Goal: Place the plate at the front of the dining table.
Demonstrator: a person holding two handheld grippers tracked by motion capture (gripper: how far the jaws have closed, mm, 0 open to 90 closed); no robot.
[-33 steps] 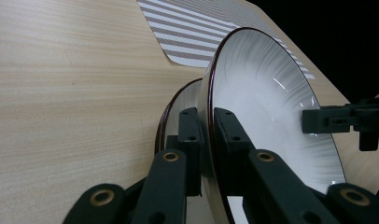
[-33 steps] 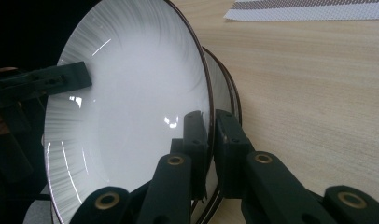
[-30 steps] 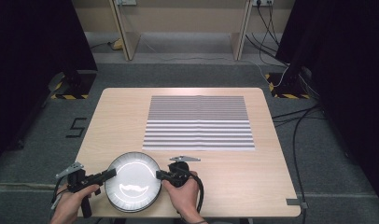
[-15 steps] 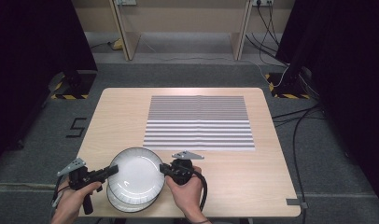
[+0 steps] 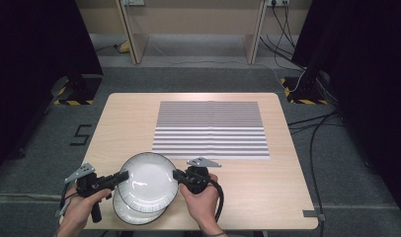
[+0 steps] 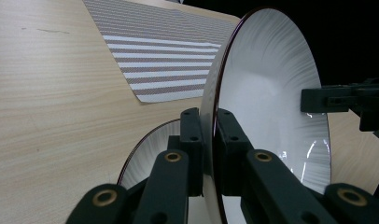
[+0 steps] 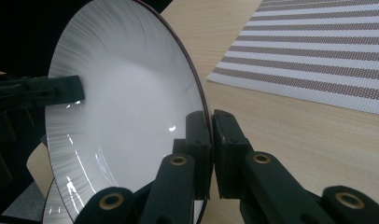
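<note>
Pinching opposite rims, you hold the white round ceramic plate [image 5: 148, 180] above a second white plate [image 5: 132, 213] at the near table edge: left gripper [image 5: 122, 177] clamped on its left rim, right gripper [image 5: 178, 175] on its right. The striped grey-and-white placemat [image 5: 210, 129] lies farther off, to the right.

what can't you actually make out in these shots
- Lower plate: mostly covered by the upper plate in the high view.
- Upper plate's underside: faces away in the left gripper view.
- Left gripper and right gripper: pad contact too small in the high view.
</note>
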